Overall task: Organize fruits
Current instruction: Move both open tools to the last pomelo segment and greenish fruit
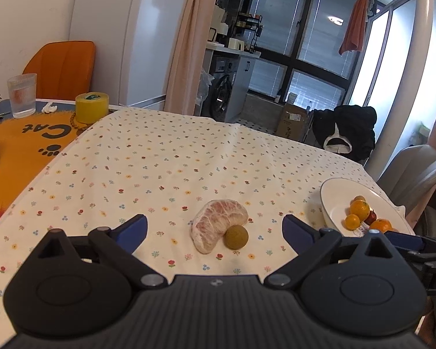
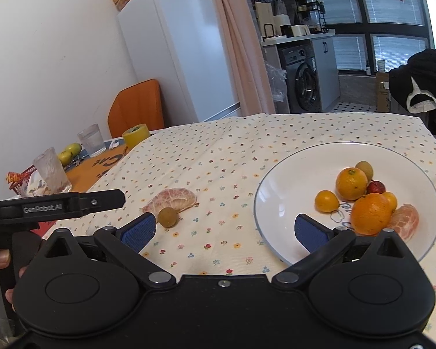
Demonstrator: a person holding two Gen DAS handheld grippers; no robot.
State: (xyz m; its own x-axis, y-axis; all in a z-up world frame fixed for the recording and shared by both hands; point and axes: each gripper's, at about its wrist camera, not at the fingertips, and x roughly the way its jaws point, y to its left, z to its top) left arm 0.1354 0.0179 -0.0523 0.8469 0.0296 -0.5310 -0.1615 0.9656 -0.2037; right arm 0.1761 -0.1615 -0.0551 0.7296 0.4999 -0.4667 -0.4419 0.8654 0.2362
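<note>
The left gripper is hovering with its blue-padded jaws spread wide and gripping nothing, aiming at a peeled pomelo segment and a small round brown-green fruit that are lying touching each other on the floral tablecloth. The right gripper is also gaping wide and empty — its right finger is reaching over the near rim of the white plate, its left finger sitting just beside the small fruit. On the plate, two oranges, small kumquats, a red fruit and a peeled citrus piece are clustering together — well apart from the pomelo segment.
</note>
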